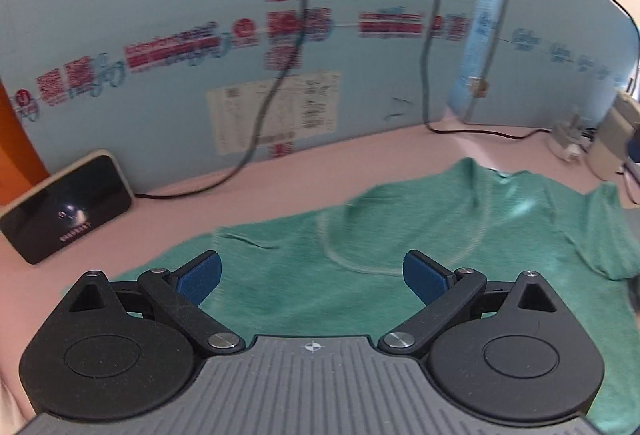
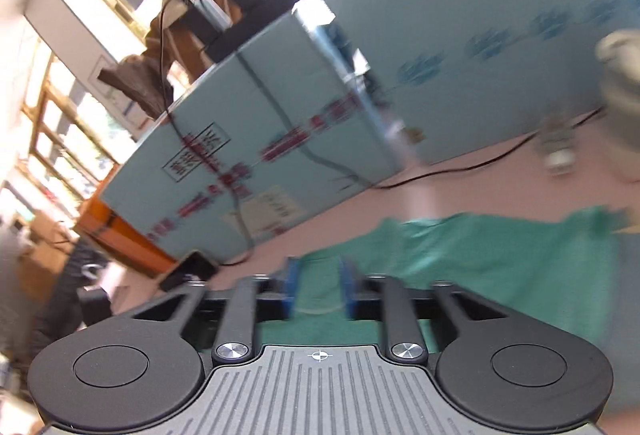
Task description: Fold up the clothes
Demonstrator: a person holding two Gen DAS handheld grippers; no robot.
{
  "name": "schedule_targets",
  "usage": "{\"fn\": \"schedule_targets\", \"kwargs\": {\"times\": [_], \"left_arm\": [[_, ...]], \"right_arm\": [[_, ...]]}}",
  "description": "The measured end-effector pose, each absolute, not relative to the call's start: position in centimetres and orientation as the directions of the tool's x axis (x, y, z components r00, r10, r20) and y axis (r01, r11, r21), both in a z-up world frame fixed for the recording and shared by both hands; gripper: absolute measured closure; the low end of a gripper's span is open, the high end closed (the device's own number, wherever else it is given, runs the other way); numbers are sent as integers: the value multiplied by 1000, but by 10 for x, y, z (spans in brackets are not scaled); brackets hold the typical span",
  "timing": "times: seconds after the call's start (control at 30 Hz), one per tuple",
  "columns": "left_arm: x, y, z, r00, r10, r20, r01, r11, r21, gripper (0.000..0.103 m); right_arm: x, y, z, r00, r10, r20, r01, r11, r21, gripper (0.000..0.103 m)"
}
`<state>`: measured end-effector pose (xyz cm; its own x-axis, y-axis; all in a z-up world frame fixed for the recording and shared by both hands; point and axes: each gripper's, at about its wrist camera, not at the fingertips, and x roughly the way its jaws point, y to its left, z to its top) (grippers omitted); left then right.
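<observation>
Wide-spread blue fingers (image 1: 200,277) of the left gripper (image 1: 312,281) are angling down over the green shirt (image 1: 400,235), holding nothing, at lower centre of the pink surface (image 1: 280,187). Tilted right gripper (image 2: 319,289) fingers (image 2: 291,289) are pinching a shirt (image 2: 500,255) fold, narrowly parted, at lower centre.

L black two-finger gripper (image 1: 312,279) w/ blue-padded fingers (image 1: 199,278): spread wide, nothing between, tilted downward. R black two-finger gripper (image 2: 319,291), same blue pads: fingers (image 2: 291,289) drawn close together, narrow gap left, green fabric seen in the gap; grip on it not clear, view blurred and rolled sideways.
</observation>
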<state>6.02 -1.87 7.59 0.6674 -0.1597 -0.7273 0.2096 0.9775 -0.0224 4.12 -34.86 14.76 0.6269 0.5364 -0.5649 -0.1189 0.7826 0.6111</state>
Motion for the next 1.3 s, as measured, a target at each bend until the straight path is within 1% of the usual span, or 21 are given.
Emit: {"fn": "schedule_targets", "kwargs": {"times": [0.07,0.17,0.2,0.3,0.4,0.47,0.5,0.53,0.57,0.63,0.73,0.8,0.83,0.87,0.9,1.0,1.13,1.27,1.3], "left_arm": [[66,-6,73,679,-182,-711,210,976,-50,6],[75,8,66,678,-247,-693,223,967,-126,6],[81,11,62,664,-252,-704,213,966,-146,6],[96,20,48,641,-232,-731,153,973,-175,8],[109,31,35,635,-177,-752,60,982,-180,8],[116,38,27,632,-147,-761,11,984,-180,11],[119,40,24,631,-133,-764,-6,984,-176,17],[121,41,21,630,-119,-767,-18,986,-168,27],[123,42,19,634,-102,-767,-24,988,-151,30],[126,38,18,653,-57,-755,-17,996,-90,52],[134,36,17,673,-27,-739,-13,999,-49,65],[141,31,16,686,7,-727,-6,1000,5,70],[144,28,16,693,28,-720,-6,999,33,71],[146,26,16,699,48,-714,-11,998,56,71],[149,26,15,702,62,-709,-18,997,70,72],[152,28,15,706,79,-704,-42,997,70,69],[153,28,16,707,102,-699,-45,994,99,67],[150,27,21,698,118,-706,-47,992,119,65],[147,25,23,699,117,-706,-44,992,121,63]], "right_arm": [[74,-325,130,571,599,-562,-122,739,663,89],[121,-290,94,450,704,-550,-84,646,758,88],[135,-278,80,413,728,-548,-57,621,782,84],[164,-245,48,342,727,-595,29,625,780,83],[179,-222,30,310,715,-627,56,644,763,83],[187,-210,19,296,702,-647,76,658,749,83],[190,-205,14,290,700,-653,88,659,747,83],[193,-202,10,284,701,-655,98,658,747,83],[195,-199,6,280,703,-654,106,655,749,83],[200,-195,0,262,708,-656,113,652,750,83],[206,-185,-6,231,720,-655,96,653,751,83],[210,-177,-7,233,719,-655,61,661,748,87],[211,-174,-5,248,708,-661,35,676,736,87],[212,-173,-3,269,696,-666,11,689,725,93],[213,-172,0,296,686,-664,-7,697,717,94],[217,-174,5,384,648,-657,-35,722,691,95],[224,-167,-5,367,626,-688,-59,754,654,95],[228,-165,-9,364,642,-674,-74,742,667,94],[229,-165,-9,360,644,-675,-79,742,666,93]]}}
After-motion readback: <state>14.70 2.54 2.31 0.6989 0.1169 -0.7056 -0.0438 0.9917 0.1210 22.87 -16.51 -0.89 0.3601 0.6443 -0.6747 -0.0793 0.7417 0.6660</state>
